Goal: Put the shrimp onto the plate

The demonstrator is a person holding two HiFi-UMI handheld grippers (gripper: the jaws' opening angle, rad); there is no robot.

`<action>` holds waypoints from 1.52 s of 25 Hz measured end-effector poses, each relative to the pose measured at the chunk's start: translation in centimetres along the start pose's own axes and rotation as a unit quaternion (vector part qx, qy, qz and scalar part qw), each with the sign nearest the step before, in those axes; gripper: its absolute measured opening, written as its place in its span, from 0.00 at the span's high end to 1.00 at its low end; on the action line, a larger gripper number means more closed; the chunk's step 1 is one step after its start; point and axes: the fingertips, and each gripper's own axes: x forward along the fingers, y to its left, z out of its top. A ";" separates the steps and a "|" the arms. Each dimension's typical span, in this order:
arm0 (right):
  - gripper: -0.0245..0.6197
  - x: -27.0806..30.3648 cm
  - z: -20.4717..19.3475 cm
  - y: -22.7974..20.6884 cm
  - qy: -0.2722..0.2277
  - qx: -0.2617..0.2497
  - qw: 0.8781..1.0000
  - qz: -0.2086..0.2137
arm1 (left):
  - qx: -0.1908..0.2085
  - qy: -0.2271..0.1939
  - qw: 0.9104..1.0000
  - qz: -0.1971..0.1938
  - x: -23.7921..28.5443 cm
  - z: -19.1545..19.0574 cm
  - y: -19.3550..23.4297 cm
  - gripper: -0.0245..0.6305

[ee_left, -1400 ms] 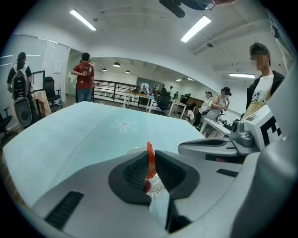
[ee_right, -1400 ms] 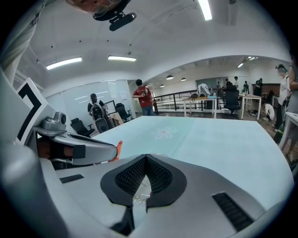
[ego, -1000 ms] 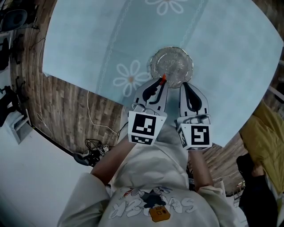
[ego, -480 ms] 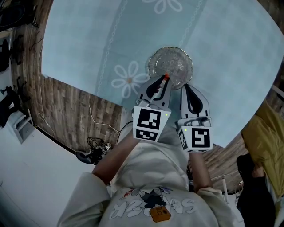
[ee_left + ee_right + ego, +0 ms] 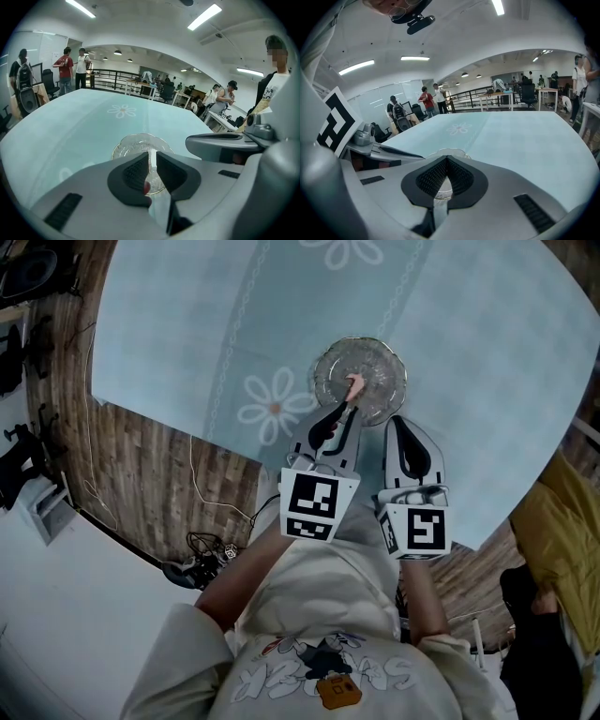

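Left hand-held gripper [image 5: 348, 407] pinches the shrimp [image 5: 354, 385] over the plate [image 5: 382, 369]; right hand-held gripper [image 5: 393, 420] closed, empty.

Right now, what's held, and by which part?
Left claw grips the shrimp by one end; the rest pokes out over the plate. Right claw holds nothing.

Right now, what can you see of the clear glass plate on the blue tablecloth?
The clear glass plate is round with a scalloped rim. It lies flat on the light blue tablecloth, beside a white daisy print. The pinkish shrimp, held by the left gripper, is over its middle; contact with the glass cannot be told.
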 end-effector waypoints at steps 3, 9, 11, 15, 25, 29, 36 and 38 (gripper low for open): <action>0.93 -0.6 0.3 0.3 0.000 -0.001 1.000 -0.003 | 0.002 -0.003 1.000 0.002 -1.0 0.3 -0.2 0.89; 0.93 -1.8 1.4 1.2 -0.011 -0.009 1.000 -0.011 | 0.021 -0.019 1.000 0.001 -3.1 1.7 -0.4 0.89; 0.93 -2.2 1.6 1.5 -0.013 -0.006 1.000 -0.014 | 0.024 -0.022 0.999 -0.002 -3.8 2.1 -0.6 0.89; 0.93 -3.2 2.6 2.1 -0.019 -0.003 1.000 -0.017 | 0.034 -0.036 0.999 -0.003 -5.9 3.3 -0.9 0.92; 0.93 -6.6 5.8 5.5 -0.049 -0.012 0.998 -0.025 | 0.062 -0.068 0.995 -0.036 -12.4 5.6 -2.0 0.95; 0.93 -7.6 7.5 7.7 -0.063 -0.010 0.998 -0.023 | 0.084 -0.085 0.991 -0.060 -15.0 7.2 -2.2 0.95; 0.93 -10.1 9.8 13.0 -0.089 -0.004 0.995 -0.036 | 0.118 -0.118 0.981 -0.104 -21.3 8.8 -1.0 0.95; 0.93 -11.0 10.4 14.2 -0.097 0.004 0.994 -0.051 | 0.130 -0.125 0.977 -0.117 -23.1 9.0 -0.5 0.95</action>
